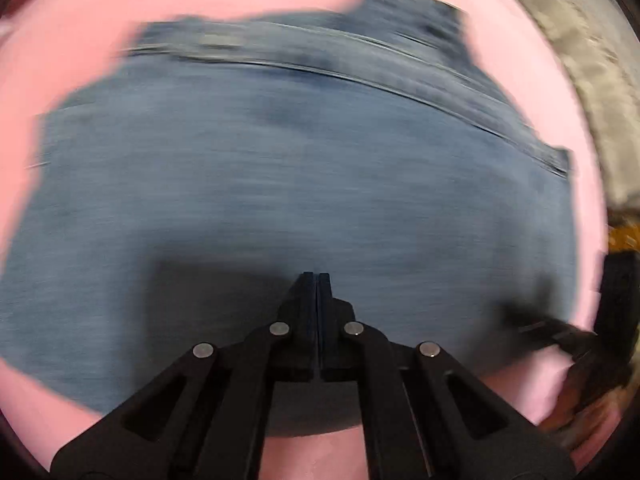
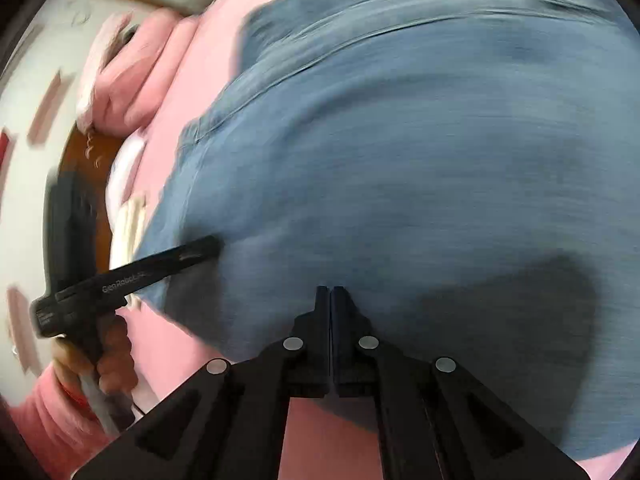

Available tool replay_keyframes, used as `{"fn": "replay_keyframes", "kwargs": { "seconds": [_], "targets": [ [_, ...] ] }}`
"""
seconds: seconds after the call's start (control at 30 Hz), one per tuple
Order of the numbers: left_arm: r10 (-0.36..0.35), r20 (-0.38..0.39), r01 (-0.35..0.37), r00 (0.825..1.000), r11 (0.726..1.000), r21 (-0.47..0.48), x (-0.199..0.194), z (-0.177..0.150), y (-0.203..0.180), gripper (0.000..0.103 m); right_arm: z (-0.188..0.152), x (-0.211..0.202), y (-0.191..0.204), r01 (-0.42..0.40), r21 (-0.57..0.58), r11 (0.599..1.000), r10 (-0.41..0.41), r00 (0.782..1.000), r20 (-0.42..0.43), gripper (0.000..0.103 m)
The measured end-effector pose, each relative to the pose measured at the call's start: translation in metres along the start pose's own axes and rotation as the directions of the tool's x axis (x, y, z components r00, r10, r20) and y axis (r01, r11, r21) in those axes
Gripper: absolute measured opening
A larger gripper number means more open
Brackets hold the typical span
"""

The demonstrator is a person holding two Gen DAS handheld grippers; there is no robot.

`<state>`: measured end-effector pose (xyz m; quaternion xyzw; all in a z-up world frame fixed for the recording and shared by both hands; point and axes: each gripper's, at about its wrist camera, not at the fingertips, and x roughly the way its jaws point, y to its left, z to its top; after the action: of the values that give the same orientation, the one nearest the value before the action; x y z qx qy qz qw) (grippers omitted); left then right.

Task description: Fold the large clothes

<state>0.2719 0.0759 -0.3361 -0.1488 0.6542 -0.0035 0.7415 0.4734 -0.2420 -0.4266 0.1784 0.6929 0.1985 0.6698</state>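
**Both grippers closed over folded jeans on a pink sheet**

In the left wrist view the left gripper (image 1: 317, 276) has its two black fingers pressed together, no gap showing between the pads; nothing can be seen pinched between them, though the tips lie against or just above the denim and the blur makes contact hard to judge; the jeans (image 1: 300, 184) spread out ahead of the fingertips and to both sides, filling most of the view, with a stitched seam running across the far part and a thicker layered edge beyond it; the near edge of the denim passes under the finger linkage, so the tips sit over the cloth near its near margin; a dark shadow lies on the fabric just left of the tips.

In the right wrist view the right gripper (image 2: 330, 289) is likewise closed, fingers meeting tip to tip, with no cloth visibly caught; the jeans (image 2: 420, 168) stretch ahead and to the right, their near edge again under the linkage; at the left edge of the denim the other gripper reaches in, its tip touching or just over the fabric.

Around the jeans lies the pink sheet (image 1: 100, 8); at the far right of the left view a pale crumpled cloth (image 1: 592, 80) lies beyond the sheet.
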Motion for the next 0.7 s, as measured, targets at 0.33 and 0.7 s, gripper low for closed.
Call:
{"fn": "replay_keyframes", "kwargs": {
  "seconds": [0.33,0.7],
  "targets": [
    [0.336,0.007,-0.328,0.942,0.924,-0.195,-0.019,-0.048,0.078,0.001,-0.036,-0.13,-0.125,0.369,0.272,0.889,-0.422,0.89,0.174,0.0],
    [-0.089,0.046,0.091,0.995,0.996,-0.026,-0.011,-0.095,-0.096,0.001,-0.033,-0.02,0.074,0.044,-0.088,0.995,-0.037,0.996,0.078,0.002]
  ]
}}
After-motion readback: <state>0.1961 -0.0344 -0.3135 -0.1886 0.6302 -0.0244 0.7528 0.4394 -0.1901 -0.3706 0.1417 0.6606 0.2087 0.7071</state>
